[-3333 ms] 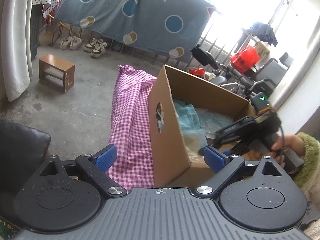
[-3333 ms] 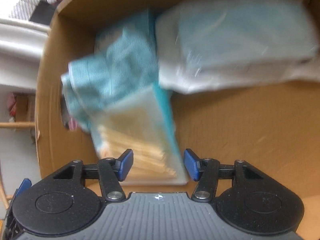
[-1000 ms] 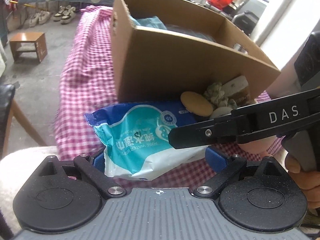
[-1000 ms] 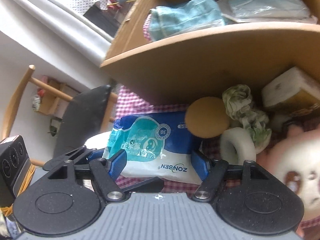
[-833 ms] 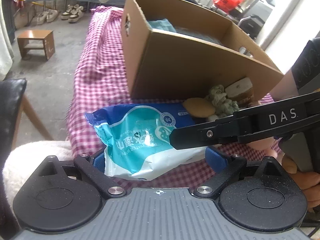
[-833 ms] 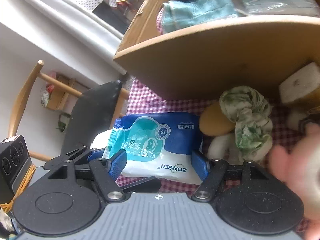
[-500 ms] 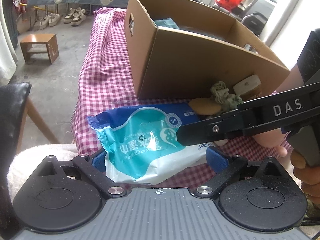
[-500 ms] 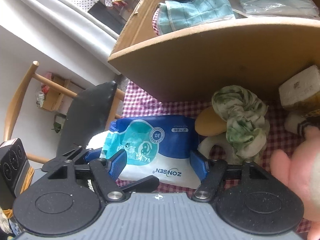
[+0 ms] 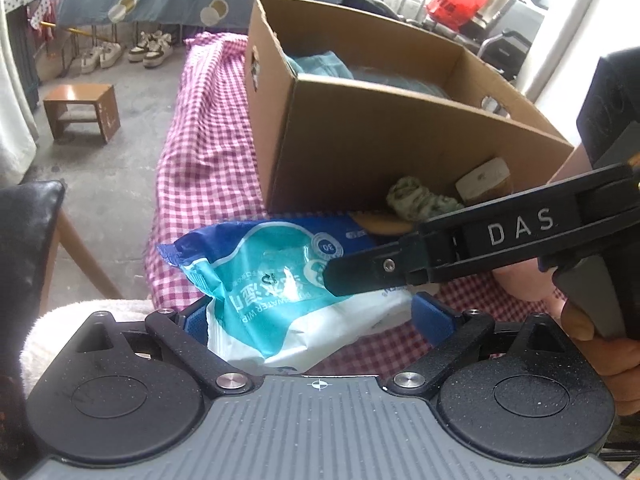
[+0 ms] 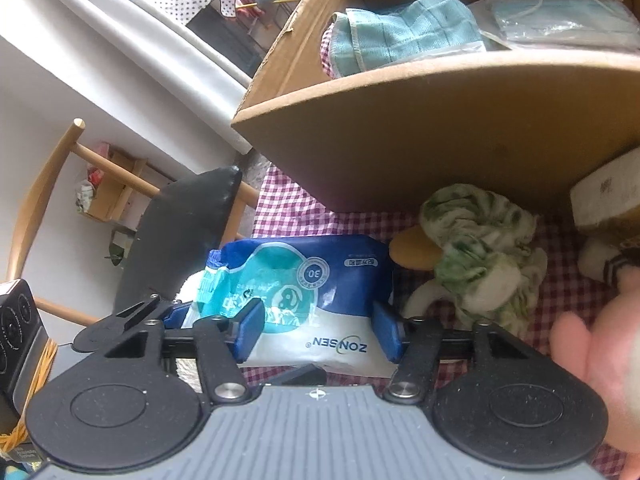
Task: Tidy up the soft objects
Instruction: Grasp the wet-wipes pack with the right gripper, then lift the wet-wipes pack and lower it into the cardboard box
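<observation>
Both grippers bracket the wet-wipe pack [image 10: 304,300] on the checked cloth [image 9: 208,168] before the cardboard box [image 9: 380,148] — right gripper [image 10: 316,330] has just been closing onto it, left gripper [image 9: 316,318] stands open. A lift into the box likely follows.

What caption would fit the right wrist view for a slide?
Right gripper closing on a blue and white wet-wipes pack lying on the checked cloth before the brown cardboard box.

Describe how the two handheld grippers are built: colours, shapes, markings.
Both match: a ribbed grey body, two round black discs, black linkage arms with silver pivot screws, and blue pads on the fingers. The left gripper shows this; the right gripper also carries white "DAS" lettering on its black side, seen from the left wrist.
</observation>
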Available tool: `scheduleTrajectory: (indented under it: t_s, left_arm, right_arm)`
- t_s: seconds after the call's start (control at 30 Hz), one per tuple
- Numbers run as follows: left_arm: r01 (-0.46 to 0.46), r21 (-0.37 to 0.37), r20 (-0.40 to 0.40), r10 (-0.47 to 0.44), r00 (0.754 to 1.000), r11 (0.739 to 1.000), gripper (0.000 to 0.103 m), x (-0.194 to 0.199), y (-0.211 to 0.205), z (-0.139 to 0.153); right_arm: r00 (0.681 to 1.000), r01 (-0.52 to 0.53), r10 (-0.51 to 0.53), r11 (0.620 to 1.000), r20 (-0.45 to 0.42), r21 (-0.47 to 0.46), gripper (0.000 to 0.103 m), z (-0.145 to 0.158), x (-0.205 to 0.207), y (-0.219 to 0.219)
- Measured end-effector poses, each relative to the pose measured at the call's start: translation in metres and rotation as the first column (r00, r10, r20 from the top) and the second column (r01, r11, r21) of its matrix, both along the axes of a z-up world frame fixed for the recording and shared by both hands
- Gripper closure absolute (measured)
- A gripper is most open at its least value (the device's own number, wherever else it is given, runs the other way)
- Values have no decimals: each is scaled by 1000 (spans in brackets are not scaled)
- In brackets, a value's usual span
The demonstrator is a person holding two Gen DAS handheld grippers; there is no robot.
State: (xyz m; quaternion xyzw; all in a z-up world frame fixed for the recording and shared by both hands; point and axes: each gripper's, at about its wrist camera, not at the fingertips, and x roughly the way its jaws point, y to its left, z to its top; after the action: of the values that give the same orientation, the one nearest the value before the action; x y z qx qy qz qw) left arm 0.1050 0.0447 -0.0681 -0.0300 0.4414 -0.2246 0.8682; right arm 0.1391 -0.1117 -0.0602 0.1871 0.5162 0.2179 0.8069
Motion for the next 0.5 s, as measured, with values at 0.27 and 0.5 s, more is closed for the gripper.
scheduleTrajectory:
  t_s: [0.27, 0.5]
  left_arm:
    - [-29, -11, 35, 30, 999, 1000, 5, -10, 4, 14]
    - [-40, -9, 70, 40, 997, 999, 5, -20, 2, 27]
  right_arm:
    - [1000, -11, 10, 999, 29, 35, 43, 7, -10, -1]
    - [998, -20, 15, 996, 59, 84, 43, 18, -20, -5]
